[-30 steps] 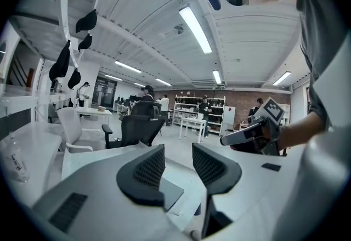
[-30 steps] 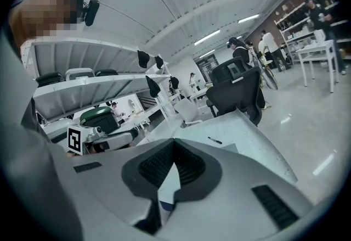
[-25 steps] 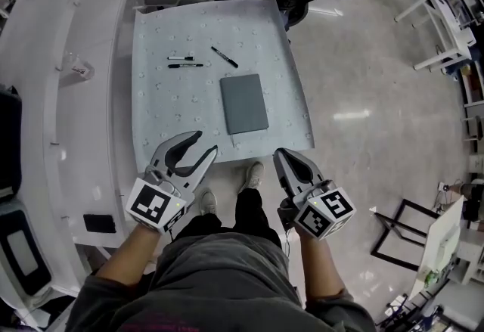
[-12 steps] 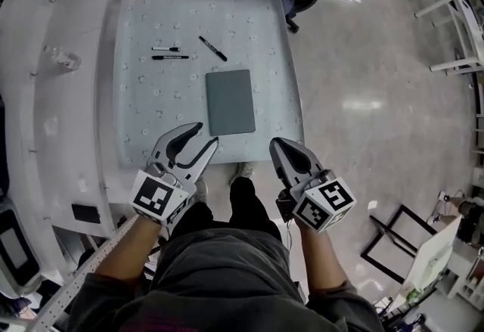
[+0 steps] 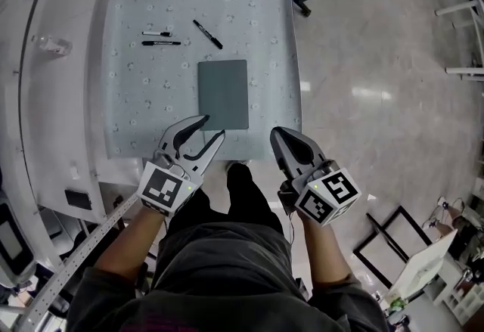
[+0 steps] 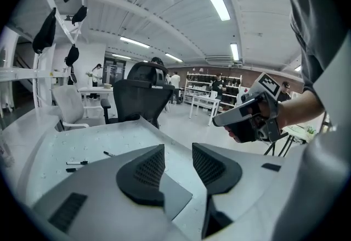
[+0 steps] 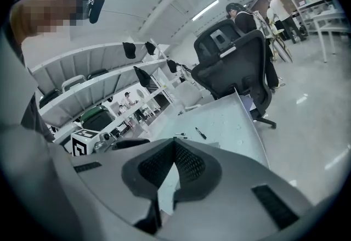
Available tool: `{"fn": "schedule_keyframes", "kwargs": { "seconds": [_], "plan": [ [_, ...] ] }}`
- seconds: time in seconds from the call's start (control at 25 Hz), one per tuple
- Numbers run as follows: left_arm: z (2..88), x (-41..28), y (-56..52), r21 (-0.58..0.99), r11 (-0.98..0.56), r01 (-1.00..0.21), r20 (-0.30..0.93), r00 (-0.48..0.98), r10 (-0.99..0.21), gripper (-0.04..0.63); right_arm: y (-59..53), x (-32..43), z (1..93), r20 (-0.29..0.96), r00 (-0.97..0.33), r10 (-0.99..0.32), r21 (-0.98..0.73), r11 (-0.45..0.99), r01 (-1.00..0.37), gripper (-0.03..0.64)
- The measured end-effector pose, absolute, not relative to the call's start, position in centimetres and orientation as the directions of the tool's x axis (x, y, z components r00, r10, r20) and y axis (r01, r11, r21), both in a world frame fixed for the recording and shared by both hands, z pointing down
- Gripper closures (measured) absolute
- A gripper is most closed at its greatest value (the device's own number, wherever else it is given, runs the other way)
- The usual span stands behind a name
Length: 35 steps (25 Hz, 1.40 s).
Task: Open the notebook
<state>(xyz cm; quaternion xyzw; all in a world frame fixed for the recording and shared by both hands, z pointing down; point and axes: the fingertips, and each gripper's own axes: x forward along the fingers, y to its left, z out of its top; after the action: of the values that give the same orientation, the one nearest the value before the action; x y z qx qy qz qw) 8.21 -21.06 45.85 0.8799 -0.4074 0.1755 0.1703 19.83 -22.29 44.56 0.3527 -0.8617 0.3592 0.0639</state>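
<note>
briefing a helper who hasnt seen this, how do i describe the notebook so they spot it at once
Find the pale dotted table; on its near half, just ahead of the left gripper, lies the notebook. It is a flat, closed grey rectangle, while its only neighbours are three thin pens farther back.

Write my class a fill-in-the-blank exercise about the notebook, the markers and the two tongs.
The grey notebook lies ____ on the table.
Beyond it lie ____ markers.
The left tongs are ____, holding nothing.
The right tongs are ____.
Missing words: closed; three; open; shut.
</note>
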Motion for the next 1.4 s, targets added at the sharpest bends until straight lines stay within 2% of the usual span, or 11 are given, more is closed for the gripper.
{"fn": "schedule_keyframes", "kwargs": {
  "seconds": [0.64,1.4],
  "plan": [
    [56.3,12.2,-21.6,0.133,-0.665,-0.735,0.578,0.603,-0.551,0.436,-23.8,21.7,50.3,0.419,-0.749,-0.512,-0.614,0.448,-0.65,0.614],
    [66.8,16.1,-19.8,-0.039,-0.78,-0.625,0.713,0.529,-0.46,0.433,-22.0,25.1,56.1,0.498,-0.722,-0.481,-0.628,0.373,-0.683,0.614]
  ]
}}
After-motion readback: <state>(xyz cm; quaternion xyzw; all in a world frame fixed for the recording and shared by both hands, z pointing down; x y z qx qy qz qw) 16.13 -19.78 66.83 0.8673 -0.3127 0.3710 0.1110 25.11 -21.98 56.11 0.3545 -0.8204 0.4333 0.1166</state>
